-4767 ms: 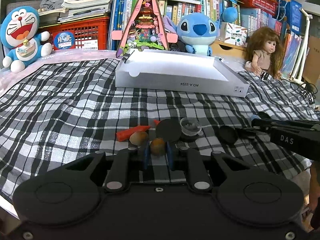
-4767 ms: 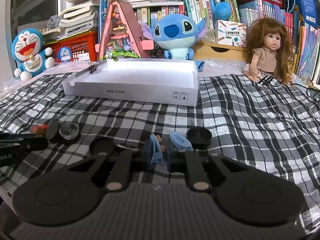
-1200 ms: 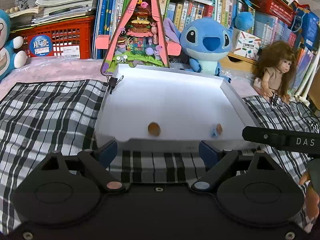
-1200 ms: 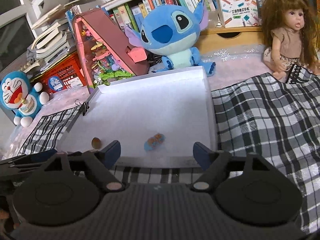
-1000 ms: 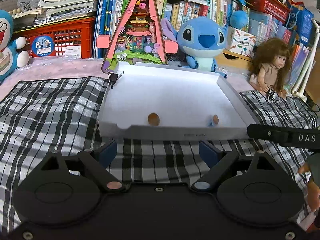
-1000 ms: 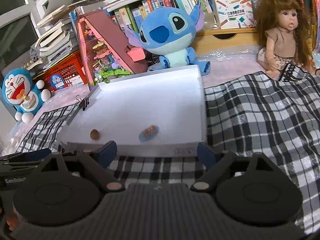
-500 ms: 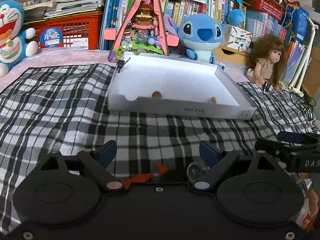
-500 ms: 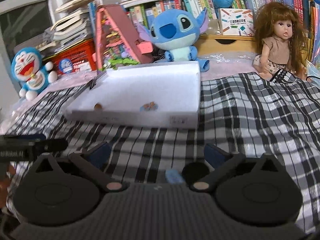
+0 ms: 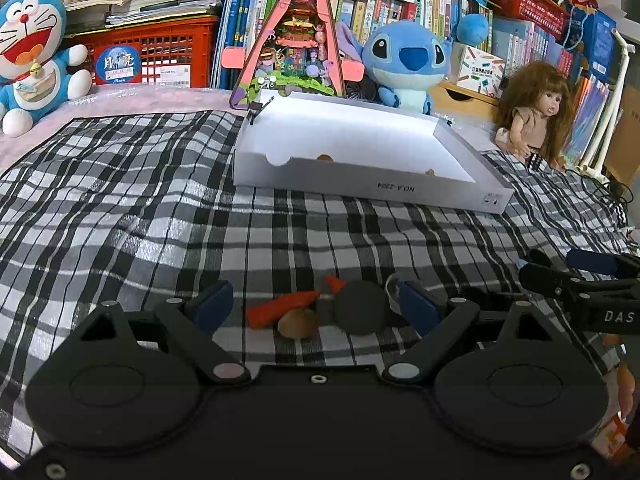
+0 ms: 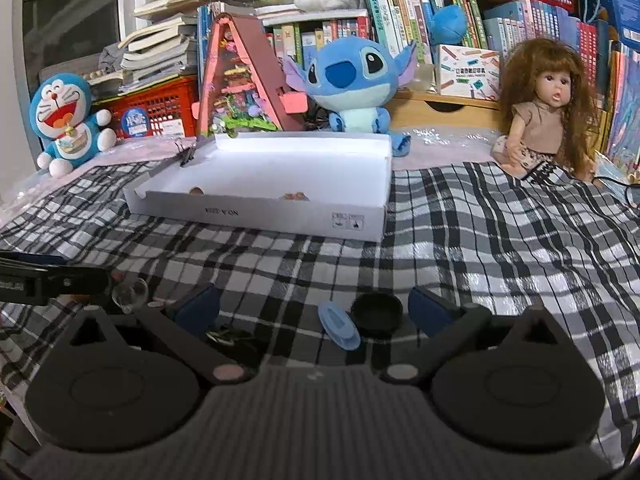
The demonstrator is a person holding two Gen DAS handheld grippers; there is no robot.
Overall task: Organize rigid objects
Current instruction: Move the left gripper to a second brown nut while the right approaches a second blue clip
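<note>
We are holding both jaws wide open and empty; two bits are lying in the box (image 9: 360, 184), and the carrot (image 9: 280, 307), nut (image 9: 298, 323), lids (image 9: 362, 307) and clip (image 10: 338, 323) are waiting.

The left gripper (image 9: 316, 306) hangs low over the plaid cloth (image 9: 132, 216), its jaws wide apart with nothing pressed between them. In the gap lie an orange piece (image 9: 282, 307), a brown nut (image 9: 298, 323) touching its near side, and a black disc (image 9: 362, 307) just right of both. A clear cup (image 9: 393, 285) sits partly hidden behind the right fingertip (image 9: 416, 307). Farther off, the white box (image 9: 360, 184) holds 2 small items by its near wall. The right gripper (image 9: 580, 280) reaches in from the right edge, also low over the cloth.
</note>
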